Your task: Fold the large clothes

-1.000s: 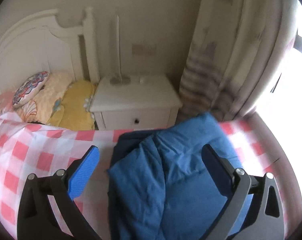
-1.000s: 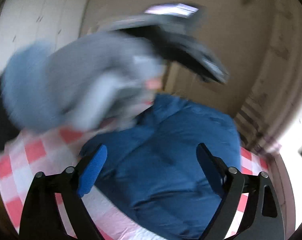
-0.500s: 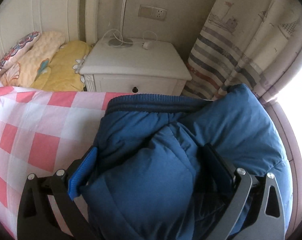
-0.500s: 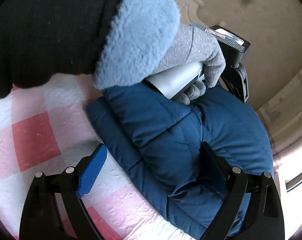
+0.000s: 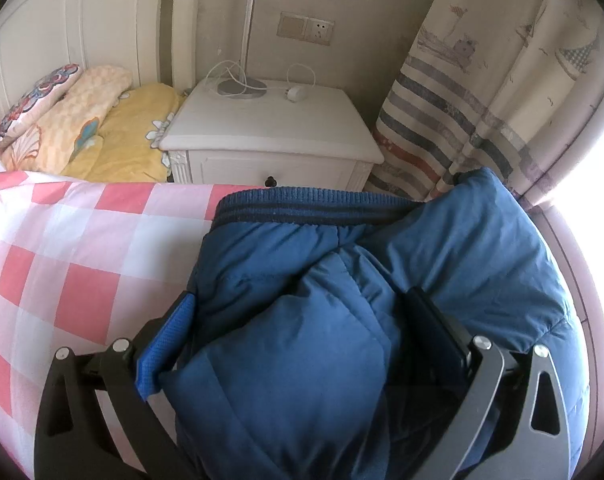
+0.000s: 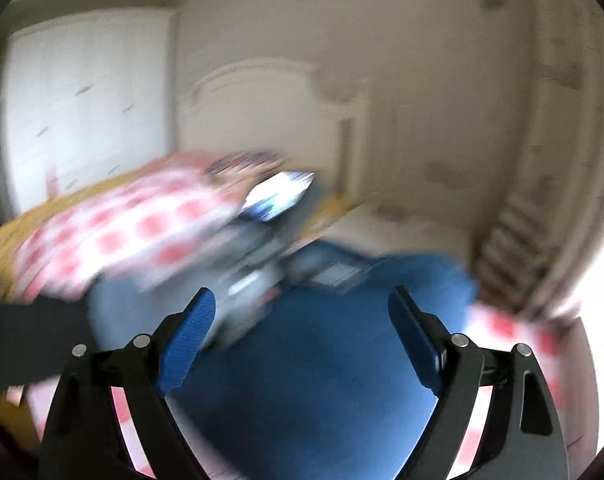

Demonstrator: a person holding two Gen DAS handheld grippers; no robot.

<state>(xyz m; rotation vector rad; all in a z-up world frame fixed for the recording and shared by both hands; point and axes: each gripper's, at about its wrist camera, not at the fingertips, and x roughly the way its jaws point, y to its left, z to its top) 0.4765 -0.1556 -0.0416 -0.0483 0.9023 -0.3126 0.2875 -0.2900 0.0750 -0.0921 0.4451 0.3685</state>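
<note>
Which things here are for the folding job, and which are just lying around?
For the job:
- blue padded jacket
- left hand-held gripper, straddling a fold of the jacket
- right hand-held gripper, open above it

Just lying about:
- white nightstand
- lamp base and cable
- yellow bedding
- striped curtain

White wooden nightstand with a dark round drawer knob, grey lamp base and white cable on top, yellow floral pillow beside it, striped boat-print curtain, beige wall socket plate, pink-and-white checked bedsheet, white headboard
</note>
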